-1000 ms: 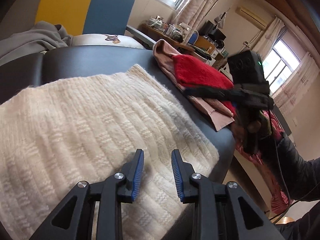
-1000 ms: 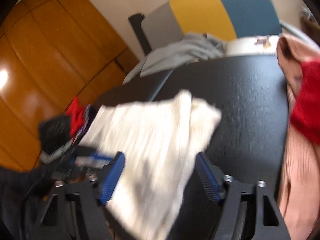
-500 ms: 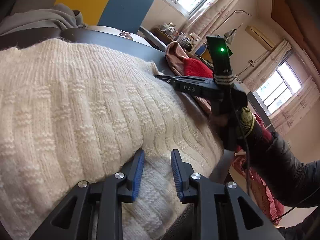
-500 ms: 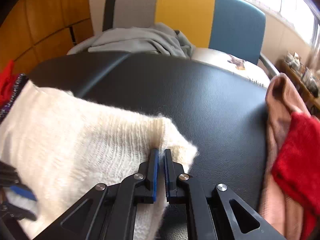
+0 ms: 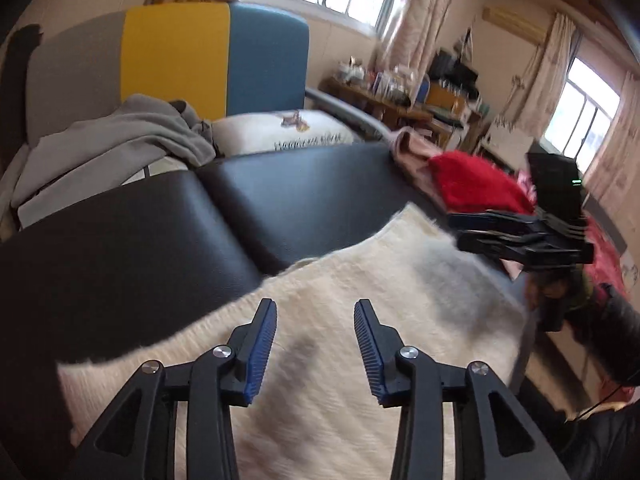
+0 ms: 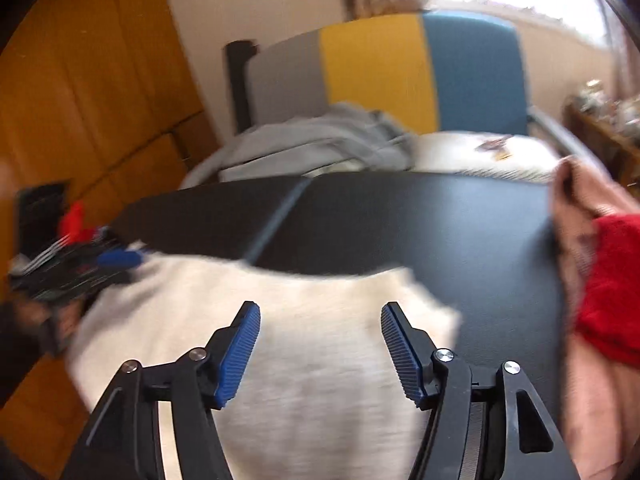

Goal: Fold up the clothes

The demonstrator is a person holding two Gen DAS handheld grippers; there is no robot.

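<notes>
A cream knitted sweater (image 5: pixel 360 300) lies folded on the black padded table (image 5: pixel 160 232), near its front edge; it also shows in the right wrist view (image 6: pixel 312 320). My left gripper (image 5: pixel 316 340) is open and empty, just above the sweater's near left part. My right gripper (image 6: pixel 320 344) is open and empty above the sweater's right part, and it shows from the side in the left wrist view (image 5: pixel 520 232) at the sweater's far right corner. The left gripper shows blurred in the right wrist view (image 6: pixel 80 264).
A pink garment (image 6: pixel 580 216) with a red knit (image 6: pixel 612 288) on it lies at the table's right end. A grey garment (image 5: pixel 120 136) and a white cushion (image 5: pixel 288 136) lie on the grey, yellow and blue chair (image 5: pixel 180 52) behind. Wooden panels (image 6: pixel 80 100) stand left.
Half a second ago my right gripper was shut on the sweater's corner; now it is open and pulled back. My left gripper has opened wider and lifted off the knit. The sweater lies lower and flatter.
</notes>
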